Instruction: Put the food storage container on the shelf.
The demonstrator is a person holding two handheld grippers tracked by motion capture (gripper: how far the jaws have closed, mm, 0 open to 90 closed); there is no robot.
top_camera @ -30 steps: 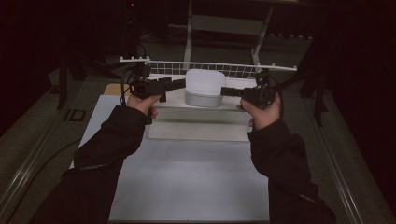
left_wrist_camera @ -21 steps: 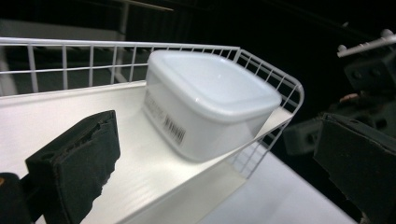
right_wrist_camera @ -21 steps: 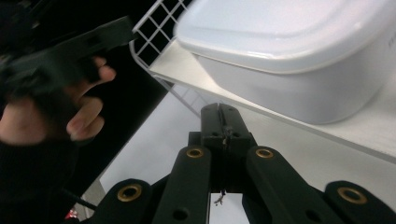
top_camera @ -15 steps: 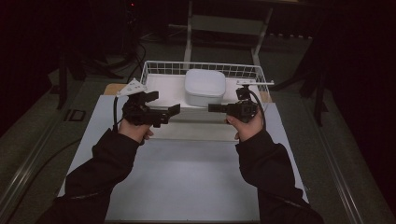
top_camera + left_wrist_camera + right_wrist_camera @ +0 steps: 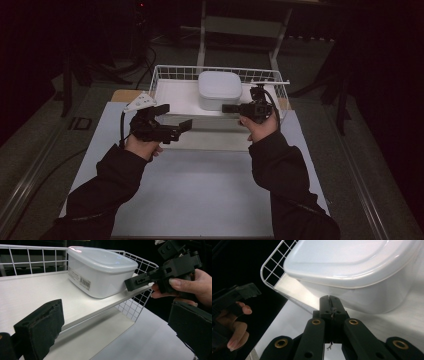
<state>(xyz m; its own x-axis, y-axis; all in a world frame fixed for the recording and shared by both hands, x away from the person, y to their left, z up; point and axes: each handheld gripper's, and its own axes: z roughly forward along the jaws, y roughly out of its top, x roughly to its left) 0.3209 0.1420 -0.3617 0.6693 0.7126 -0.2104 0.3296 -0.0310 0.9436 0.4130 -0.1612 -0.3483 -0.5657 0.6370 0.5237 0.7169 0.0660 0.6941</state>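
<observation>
White lidded container (image 5: 220, 90), glossy plastic with rounded corners, sits on the pale tray floor inside my wire basket (image 5: 172, 74) at upper centre. My left gripper (image 5: 172, 117) hovers low at the basket's front-left, jaws spread wide, having just been opening, holding nothing. My right gripper (image 5: 226, 108), jaws pressed together and empty, points at the container's front wall.

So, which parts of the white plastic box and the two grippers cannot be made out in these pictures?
- White plastic lidded box: contents hidden by its lid and cloudy walls; its barcode label text is too small to read in the left gripper view.
- Box far side: cut off by the frame edge in the right gripper view.
- Left gripper: one open jaw is cut off at the right edge of its own view.
- Right gripper: shut, with nothing between its jaws.
</observation>
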